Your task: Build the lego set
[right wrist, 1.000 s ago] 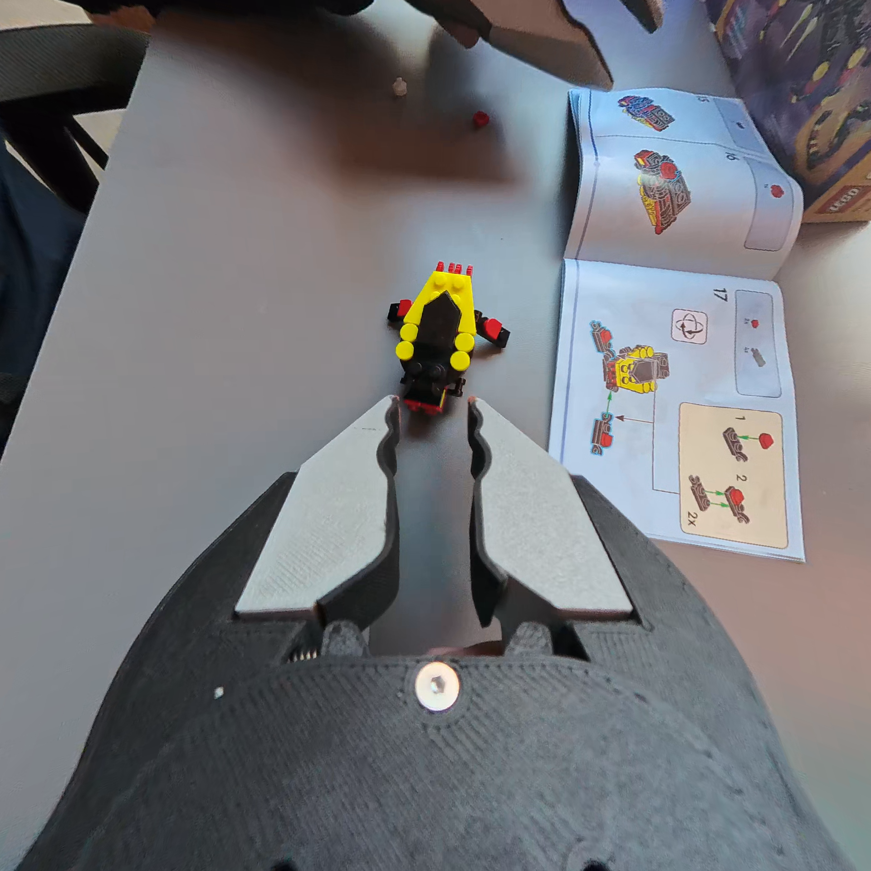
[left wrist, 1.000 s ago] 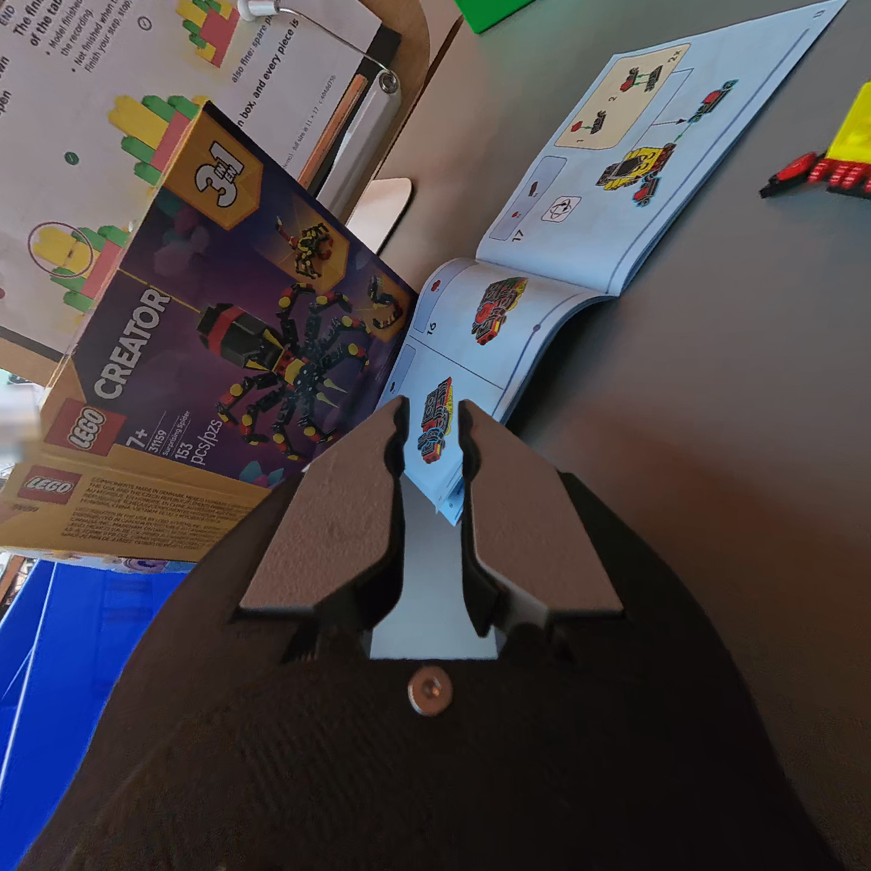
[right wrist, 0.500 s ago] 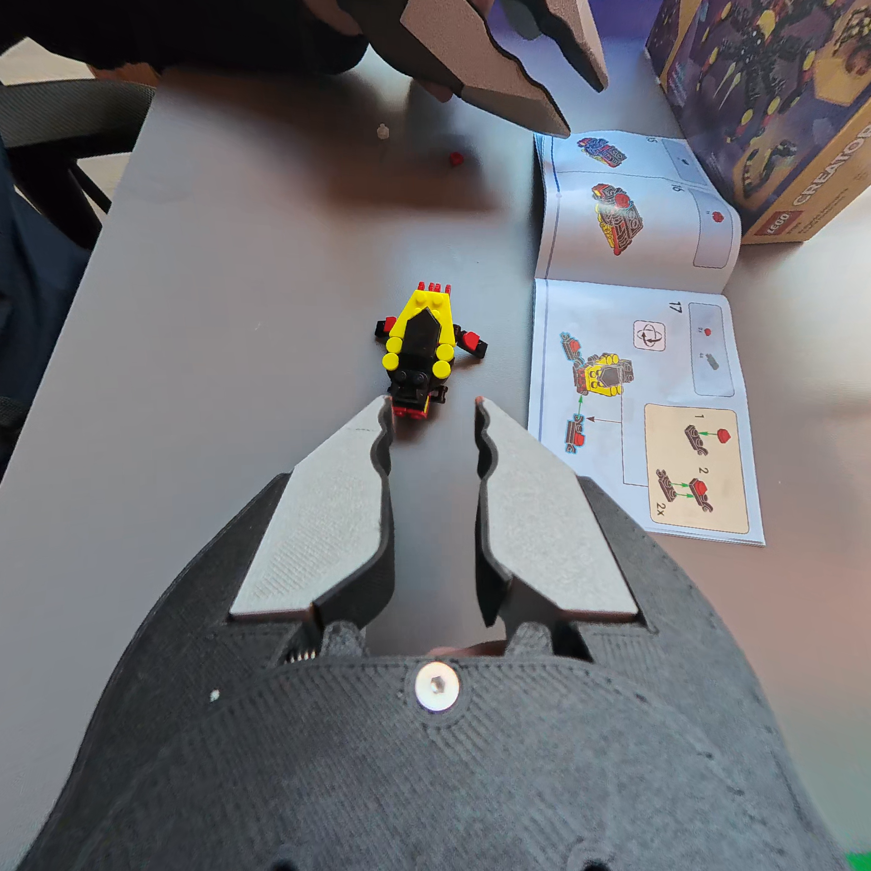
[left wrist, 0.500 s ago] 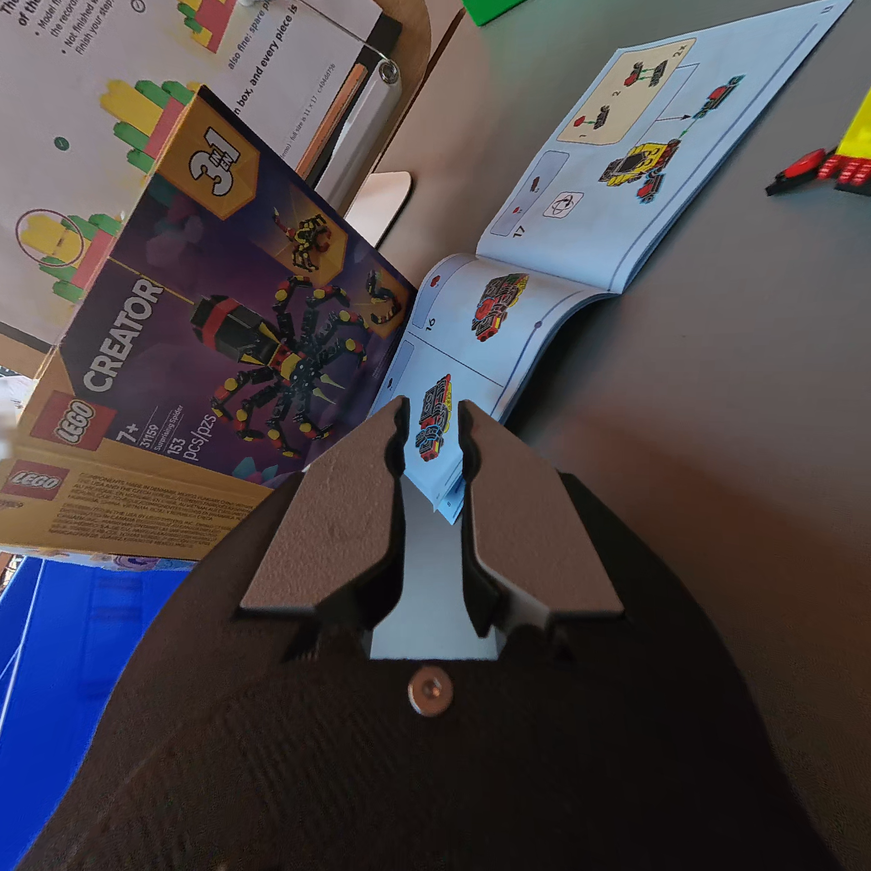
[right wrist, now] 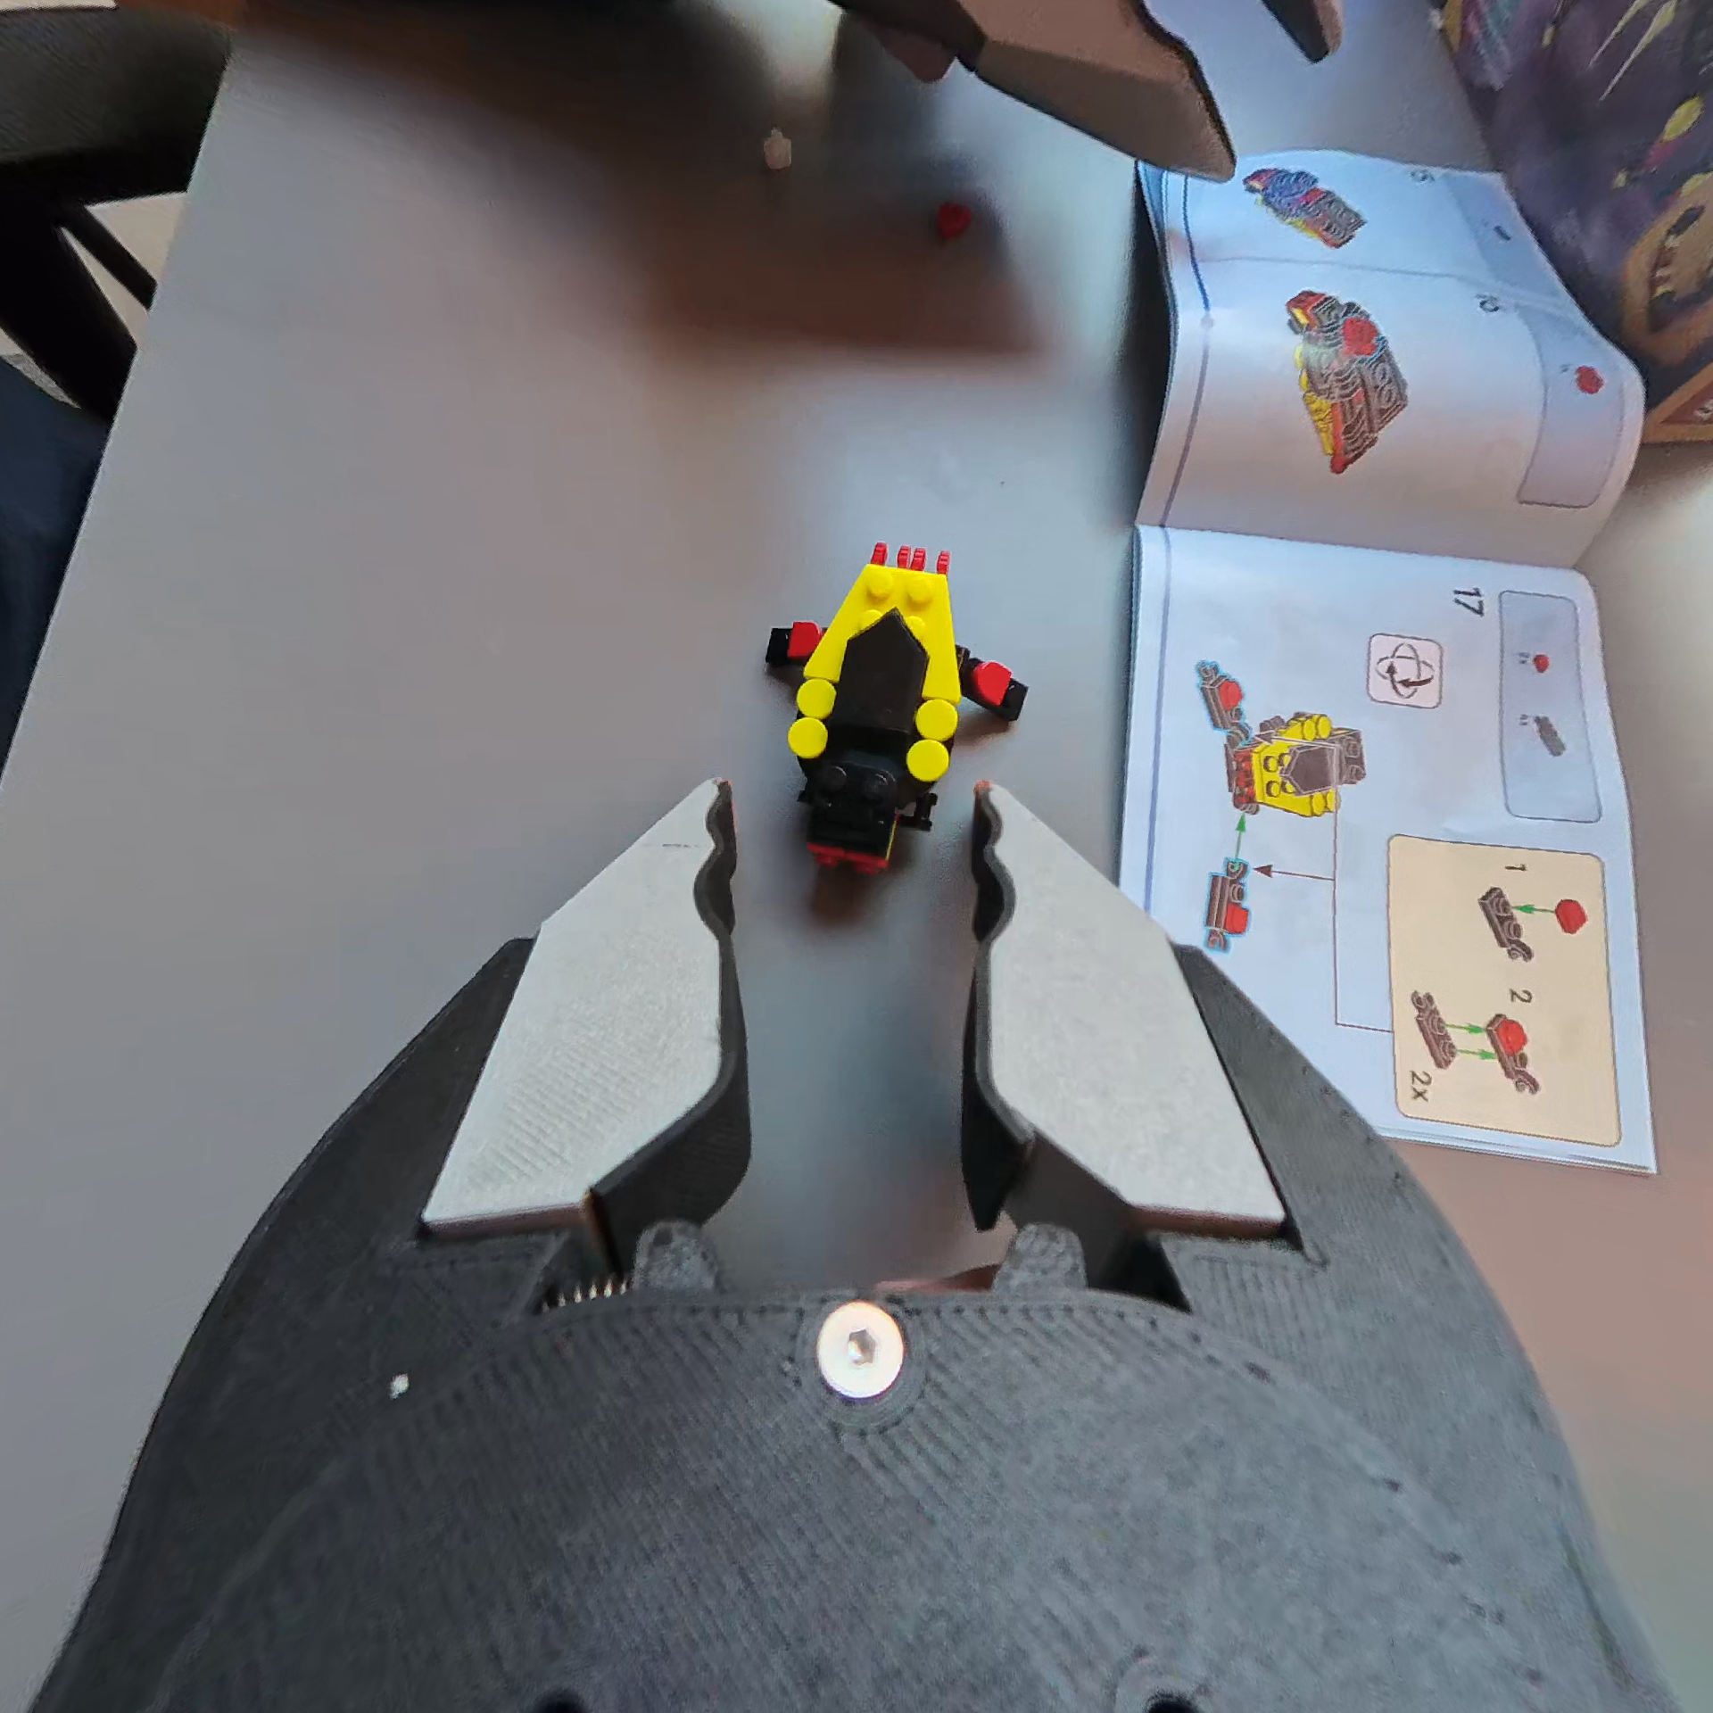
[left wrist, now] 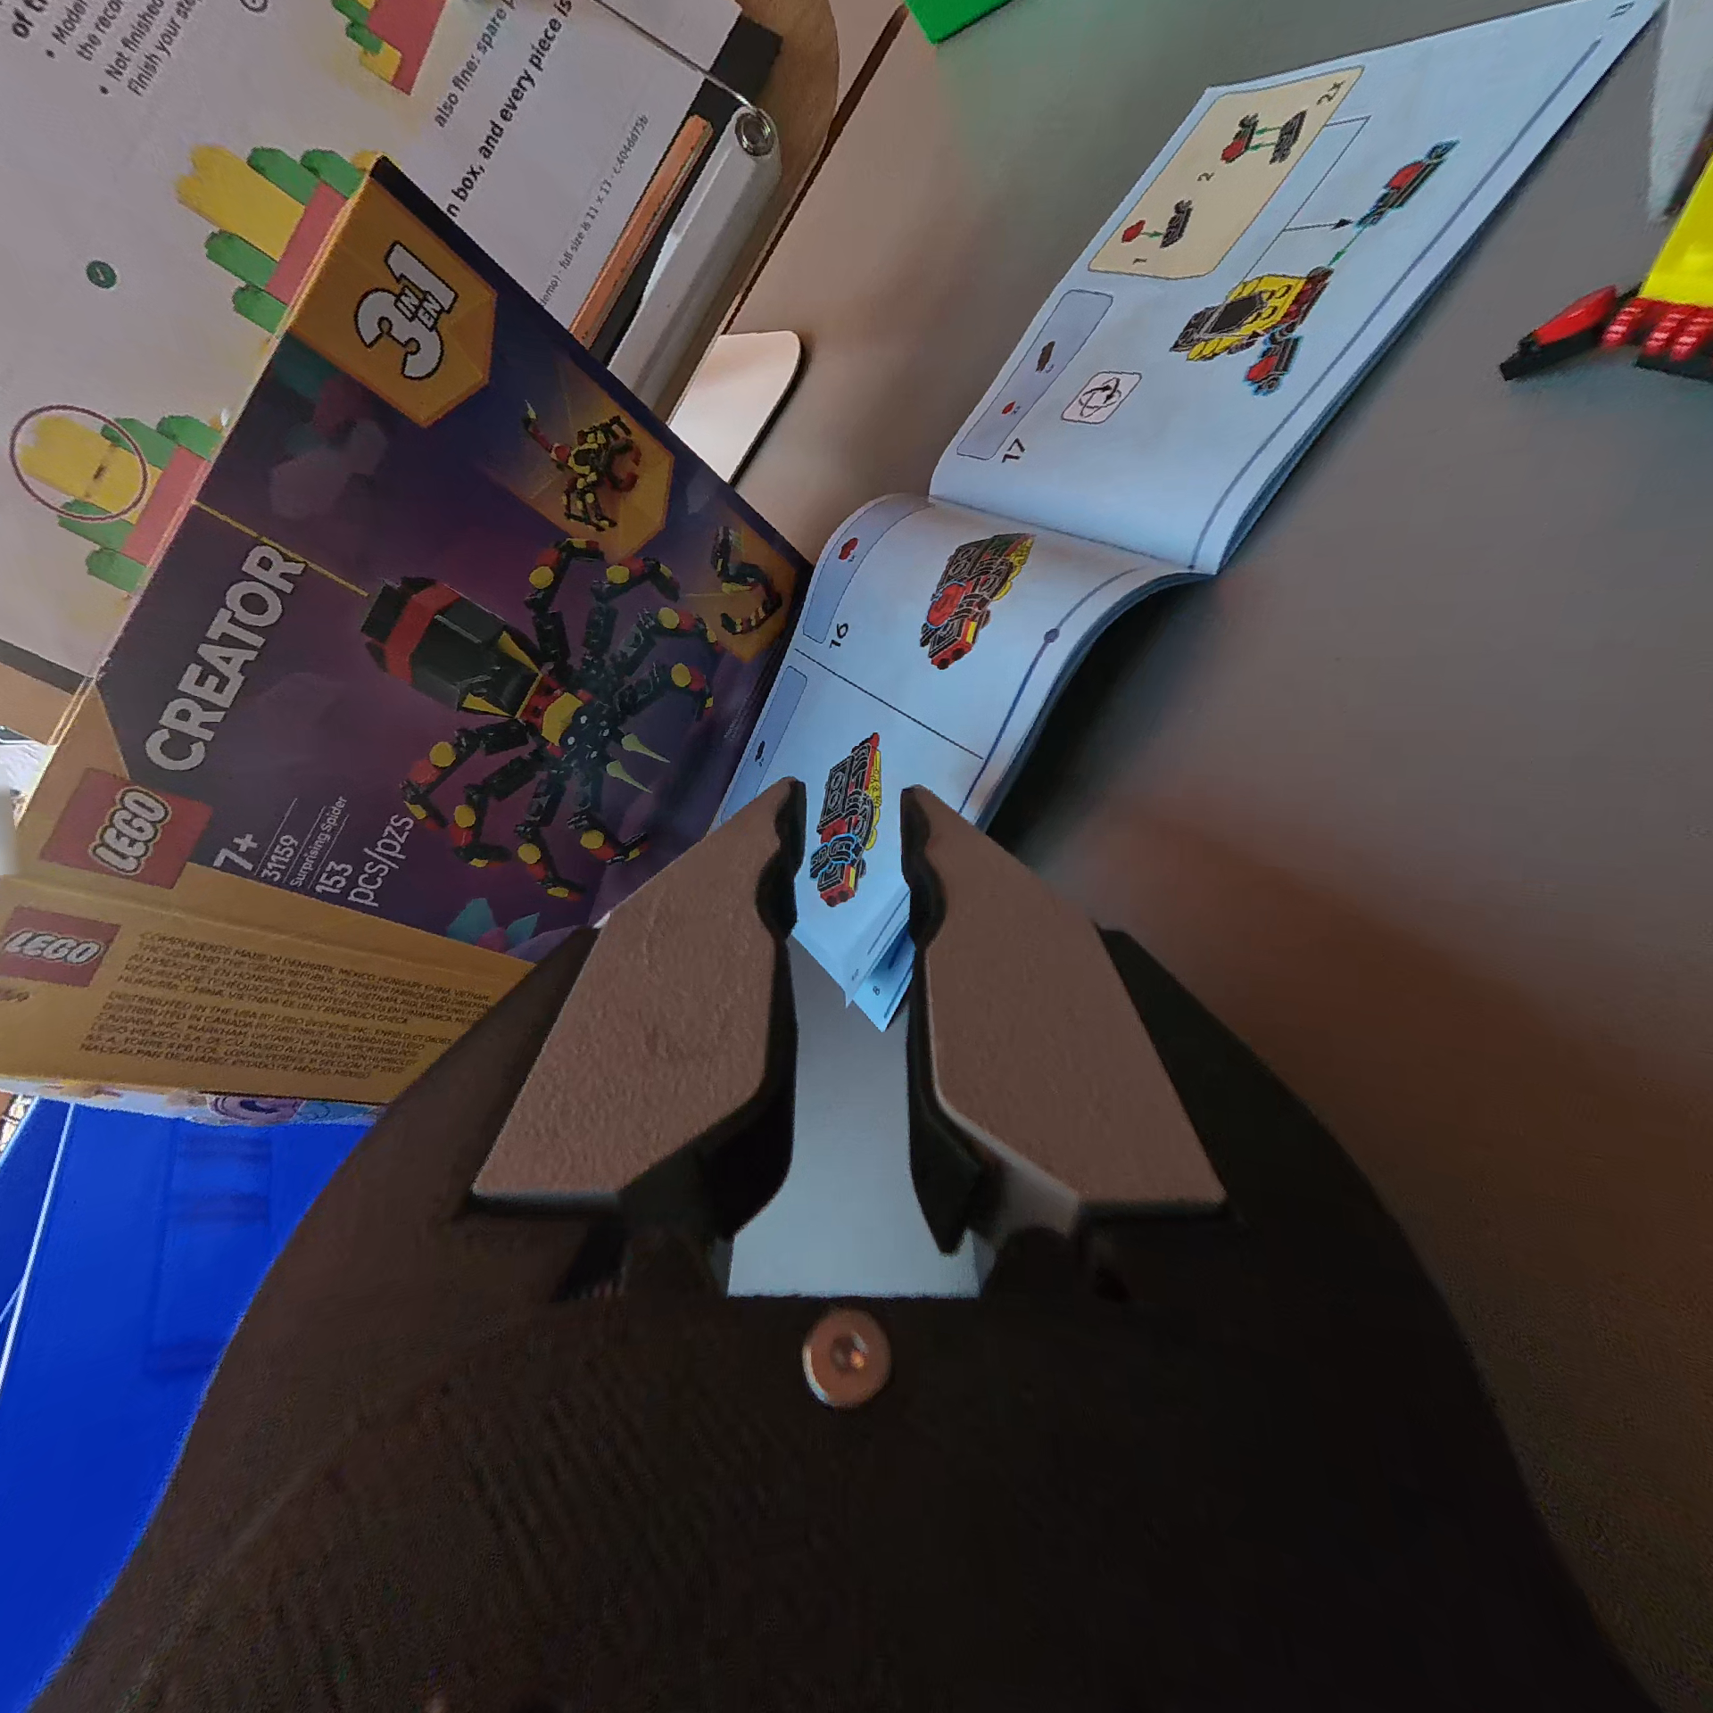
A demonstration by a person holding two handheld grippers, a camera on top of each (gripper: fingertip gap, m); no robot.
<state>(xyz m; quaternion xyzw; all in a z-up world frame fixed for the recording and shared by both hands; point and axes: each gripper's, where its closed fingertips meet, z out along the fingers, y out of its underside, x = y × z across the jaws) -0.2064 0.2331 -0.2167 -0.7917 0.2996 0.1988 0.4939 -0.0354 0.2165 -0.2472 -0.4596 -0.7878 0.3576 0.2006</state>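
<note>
Spreading wider than a second ago, right gripper jaws now flank black tail of yellow-and-black lego model on grey table, not touching. Likely lining up a grasp. Left gripper unchanged: narrow gap, empty, over instruction booklet.

a flat grey table carries everything. a small yellow, black and red brick model lies on it near the middle. just right of the model lies an open pale blue instruction booklet. beyond the model, well apart, lie a tiny red stud and a tiny white stud. a purple and gold cardboard box rests past the booklet.
</note>
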